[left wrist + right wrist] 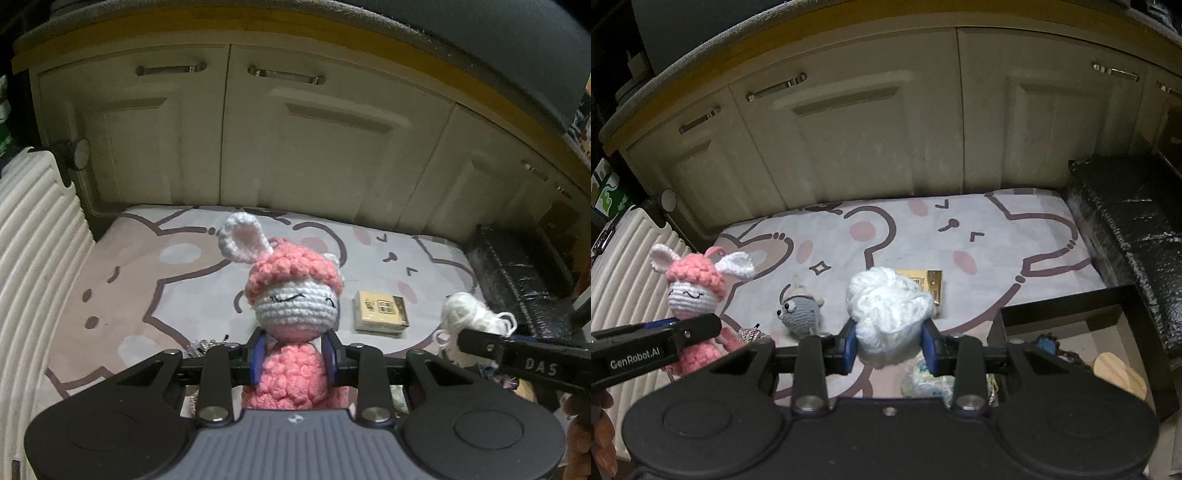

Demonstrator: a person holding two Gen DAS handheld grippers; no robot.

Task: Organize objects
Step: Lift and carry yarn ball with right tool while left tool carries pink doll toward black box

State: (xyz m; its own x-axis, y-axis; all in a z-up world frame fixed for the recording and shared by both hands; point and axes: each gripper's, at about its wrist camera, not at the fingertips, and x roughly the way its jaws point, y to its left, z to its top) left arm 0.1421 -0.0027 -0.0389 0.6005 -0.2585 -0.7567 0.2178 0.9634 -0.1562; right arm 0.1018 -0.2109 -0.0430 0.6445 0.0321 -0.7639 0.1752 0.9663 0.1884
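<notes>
My left gripper (294, 356) is shut on a pink and white crochet bunny (291, 295), held upright above the patterned mat (147, 280). The bunny also shows in the right wrist view (694, 291), at the left. My right gripper (891, 341) is shut on a ball of white yarn (890, 310); the yarn also shows at the right of the left wrist view (469, 314). A small grey crochet mouse (799, 310) lies on the mat (997, 251) between the two. A yellow flat packet (382, 308) lies on the mat, partly behind the yarn in the right wrist view (932, 282).
Cream cabinet doors (295, 140) stand behind the mat. A white ribbed suitcase (33, 266) is at the left. A black padded bench (1134, 236) is at the right. A black open box (1071, 332) with small items stands at the front right.
</notes>
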